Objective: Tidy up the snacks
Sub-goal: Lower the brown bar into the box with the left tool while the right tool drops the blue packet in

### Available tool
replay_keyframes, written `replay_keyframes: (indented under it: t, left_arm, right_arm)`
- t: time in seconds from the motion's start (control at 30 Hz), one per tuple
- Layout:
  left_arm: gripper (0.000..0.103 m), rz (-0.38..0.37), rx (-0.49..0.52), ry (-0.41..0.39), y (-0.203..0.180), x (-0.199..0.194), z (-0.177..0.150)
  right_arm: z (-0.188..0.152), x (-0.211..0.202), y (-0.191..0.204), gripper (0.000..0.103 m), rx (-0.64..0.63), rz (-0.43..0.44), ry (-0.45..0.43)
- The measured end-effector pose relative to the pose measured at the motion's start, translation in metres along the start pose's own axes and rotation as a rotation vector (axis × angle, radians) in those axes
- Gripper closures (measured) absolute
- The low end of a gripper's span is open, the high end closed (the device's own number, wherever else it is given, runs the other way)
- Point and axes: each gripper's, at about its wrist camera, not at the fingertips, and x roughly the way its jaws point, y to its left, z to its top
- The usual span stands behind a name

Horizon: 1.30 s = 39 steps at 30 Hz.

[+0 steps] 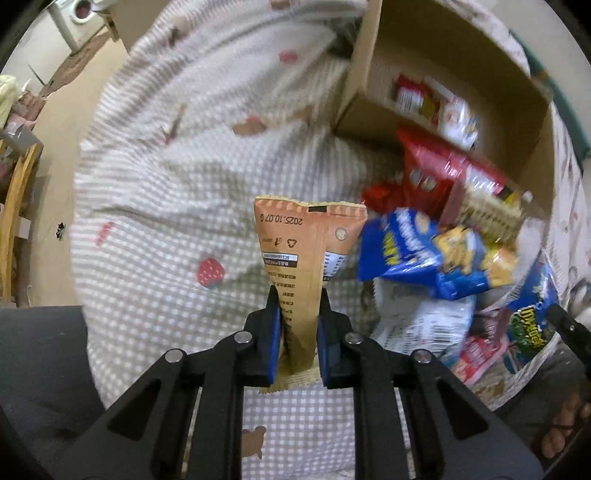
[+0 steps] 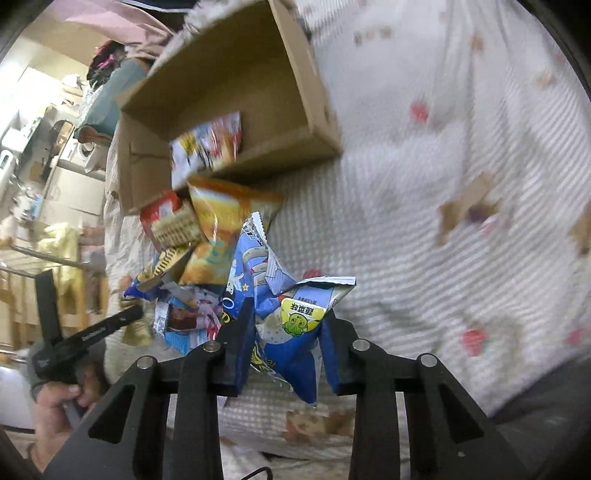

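My left gripper [image 1: 299,295] is shut on a tan-orange snack bar packet [image 1: 308,236], which stands upright above a checked blanket [image 1: 166,177]. To its right lies a heap of snacks: a blue bag [image 1: 413,251] and a red pack [image 1: 439,170]. Behind the heap, an open cardboard box [image 1: 360,74] holds a few packets. In the right wrist view, my right gripper [image 2: 284,332] is shut on a crumpled blue packet [image 2: 295,354] with a green cartoon label. It sits at the near edge of the heap [image 2: 207,229], below the box [image 2: 229,85].
The blanket [image 2: 443,184] spreads wide beside the heap and box. A person's hand [image 2: 59,398] holds the other gripper's handle at lower left. A sandalled foot [image 1: 565,424] shows at lower right. A wooden chair [image 1: 14,206] and a washing machine [image 1: 79,14] stand beyond the bedding.
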Motion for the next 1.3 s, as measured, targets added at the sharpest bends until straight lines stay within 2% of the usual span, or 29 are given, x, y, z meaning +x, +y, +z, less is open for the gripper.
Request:
replay_keyframes:
  t: [0.1, 0.2, 0.33, 0.43, 0.6, 0.8, 0.97, 1.13, 1.3]
  left_arm:
    - [0.090, -0.010, -0.003, -0.087, 0.003, -0.028, -0.001]
    - [0.090, -0.017, 0.002, -0.164, -0.002, -0.053, -0.002]
    - [0.090, -0.029, 0.020, -0.258, -0.009, -0.074, 0.014]
    - [0.090, -0.040, 0.067, -0.301, -0.019, -0.089, 0.027]
    - [0.090, -0.060, 0.122, -0.352, -0.046, -0.098, 0.057]
    - [0.090, -0.069, 0.180, -0.390, -0.072, -0.102, 0.088]
    - [0.090, -0.074, 0.225, -0.426, -0.094, -0.098, 0.114]
    - [0.090, -0.050, 0.273, -0.425, -0.117, -0.078, 0.135]
    - [0.090, -0.043, 0.315, -0.422, -0.132, -0.045, 0.144]
  right_arm:
    - [0.002, -0.036, 0.009, 0.070, -0.022, -0.041, -0.086]
    - [0.007, -0.065, 0.013, 0.070, -0.020, -0.038, -0.152]
    - [0.020, -0.105, 0.024, 0.070, -0.046, 0.007, -0.239]
    - [0.031, -0.117, 0.040, 0.070, -0.085, 0.050, -0.293]
    - [0.053, -0.111, 0.059, 0.070, -0.101, 0.116, -0.306]
    - [0.082, -0.102, 0.065, 0.070, -0.113, 0.127, -0.305]
    - [0.113, -0.092, 0.061, 0.070, -0.077, 0.138, -0.357]
    - [0.143, -0.070, 0.050, 0.070, -0.050, 0.164, -0.402]
    - [0.164, -0.030, 0.046, 0.070, -0.074, 0.193, -0.368]
